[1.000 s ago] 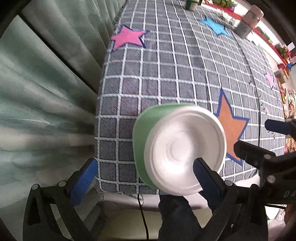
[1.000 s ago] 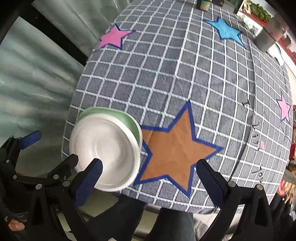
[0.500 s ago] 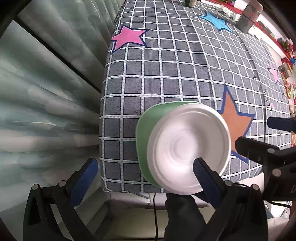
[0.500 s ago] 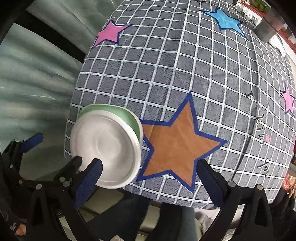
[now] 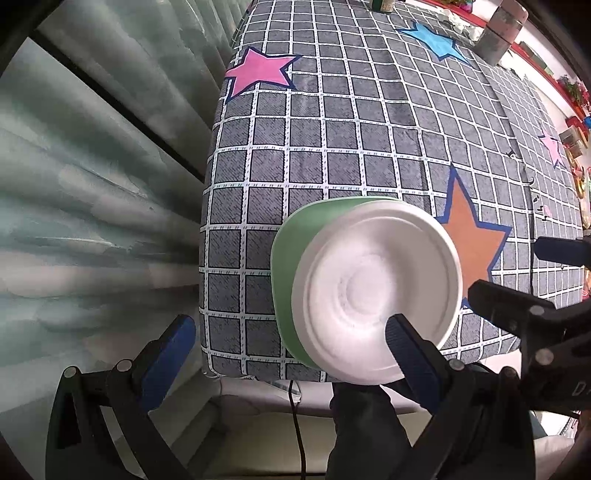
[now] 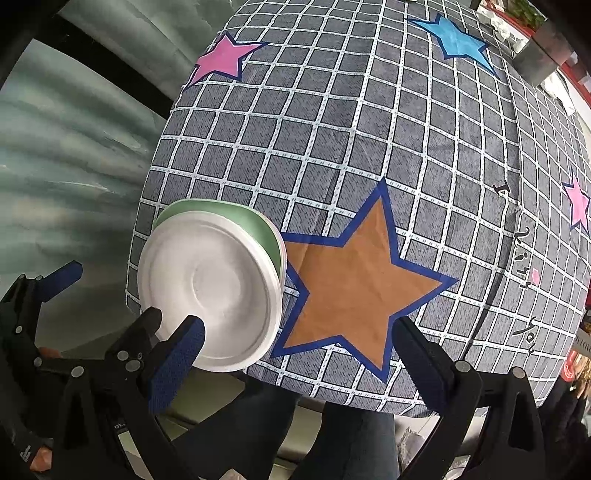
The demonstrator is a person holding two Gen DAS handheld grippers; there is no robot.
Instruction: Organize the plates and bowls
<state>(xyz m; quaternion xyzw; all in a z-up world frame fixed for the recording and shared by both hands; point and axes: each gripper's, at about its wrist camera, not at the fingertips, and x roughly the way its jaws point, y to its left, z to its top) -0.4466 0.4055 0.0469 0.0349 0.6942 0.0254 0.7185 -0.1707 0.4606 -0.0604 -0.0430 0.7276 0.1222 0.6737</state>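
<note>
Left gripper [image 6: 110, 299] beside white plate [image 6: 210, 291]

White plate [image 5: 376, 295] nested on green bowl [image 5: 295, 251], tilted, above tablecloth's near edge

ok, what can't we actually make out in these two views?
- Inside of the green bowl: both views, covered by the white dish stacked on it.
- Near rim of the white dish: left view, behind a finger of the left tongs; right view, behind a finger of the right tongs. Contact unclear.
- Top of the grey canister: left view, cut by the frame edge.
- The lettering on the tablecloth: right view, too distorted to read.
</note>
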